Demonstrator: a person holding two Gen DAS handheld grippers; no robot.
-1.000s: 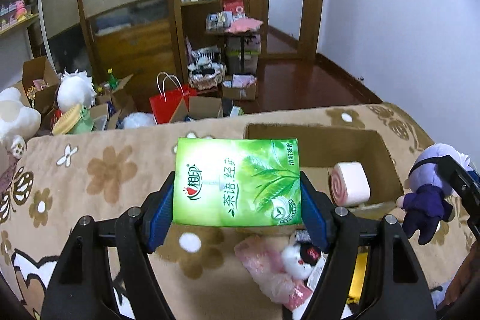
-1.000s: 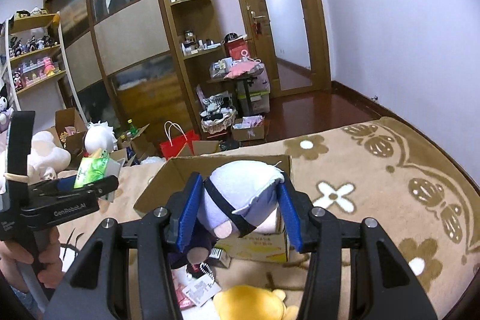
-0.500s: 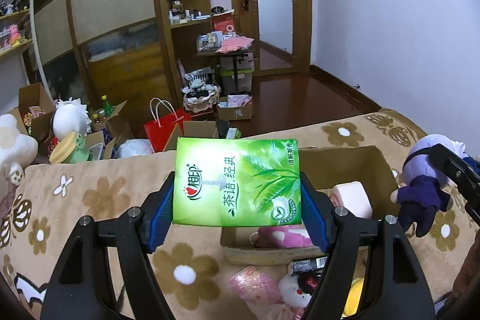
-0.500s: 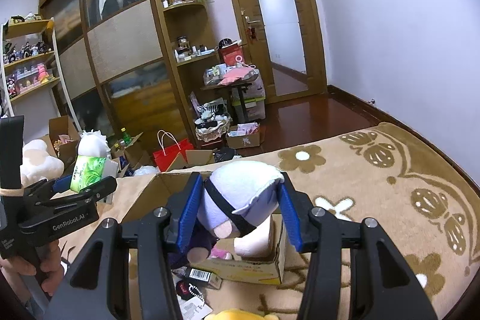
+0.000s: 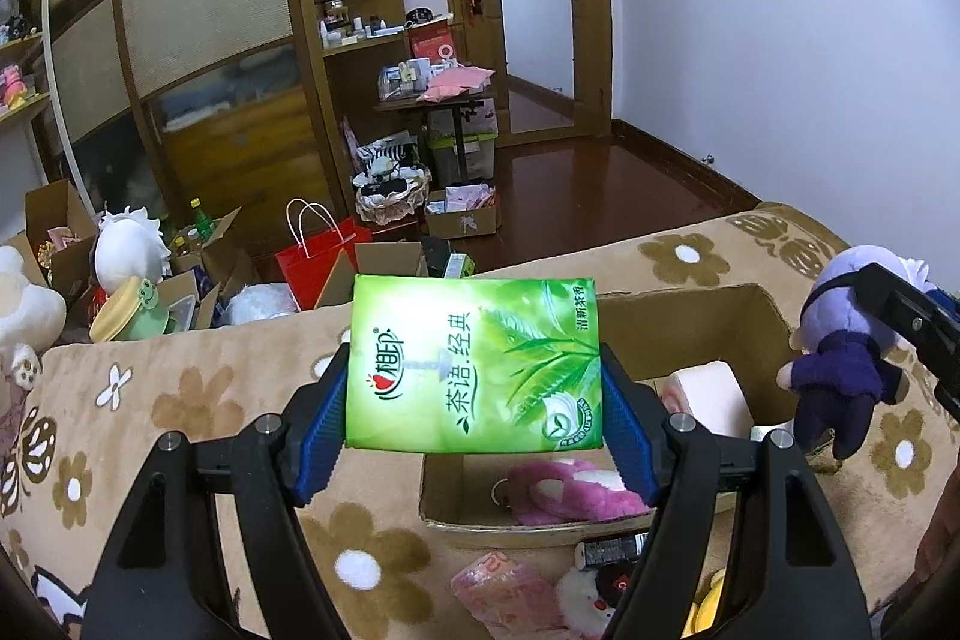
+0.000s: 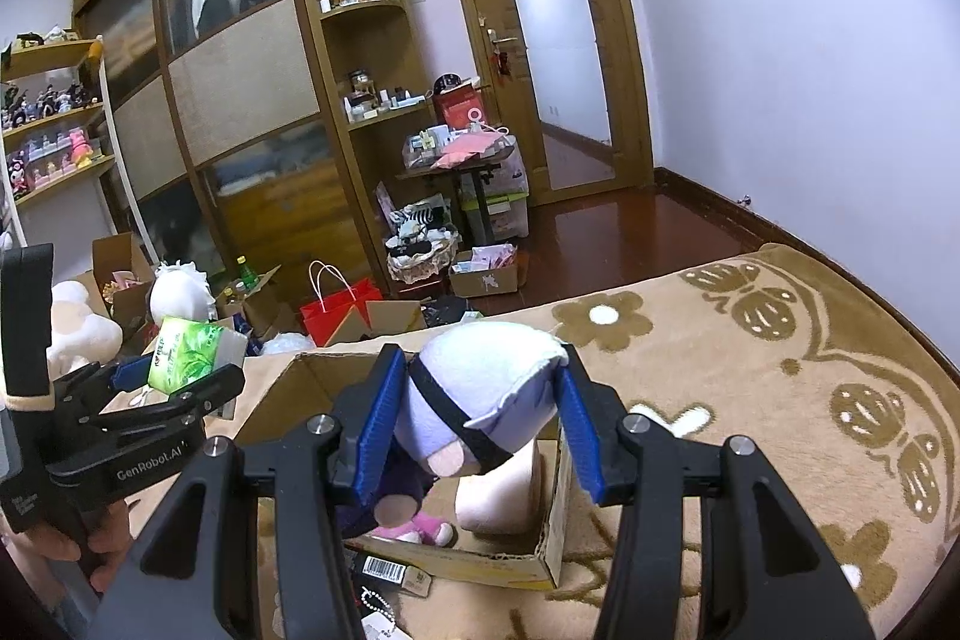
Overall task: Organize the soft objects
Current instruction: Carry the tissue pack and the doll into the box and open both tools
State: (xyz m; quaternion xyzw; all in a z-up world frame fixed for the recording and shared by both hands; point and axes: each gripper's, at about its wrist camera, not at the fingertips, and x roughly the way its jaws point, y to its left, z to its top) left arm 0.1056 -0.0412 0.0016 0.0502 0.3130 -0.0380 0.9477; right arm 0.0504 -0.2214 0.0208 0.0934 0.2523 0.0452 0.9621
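Observation:
My left gripper (image 5: 474,418) is shut on a green tissue pack (image 5: 474,364) and holds it in the air over the near left edge of a cardboard box (image 5: 774,316). The box holds a pink-and-white roll cushion (image 5: 711,397) and a pink plush (image 5: 570,487). My right gripper (image 6: 480,430) is shut on a purple-and-white plush doll (image 6: 480,394) above the same box (image 6: 552,496). The doll also shows in the left wrist view (image 5: 840,364), right of the box. The tissue pack also shows in the right wrist view (image 6: 192,352).
The box stands on a tan flowered blanket (image 5: 198,400). A pink packet (image 5: 510,586), a small white plush (image 5: 591,595) and a dark packet (image 5: 612,550) lie in front of the box. Beyond the bed are a red bag (image 5: 318,262), cartons and wooden cabinets.
Both grippers have risen with their loads and the views tilt up. The box now sits lower in both views and the pink plush inside it shows.

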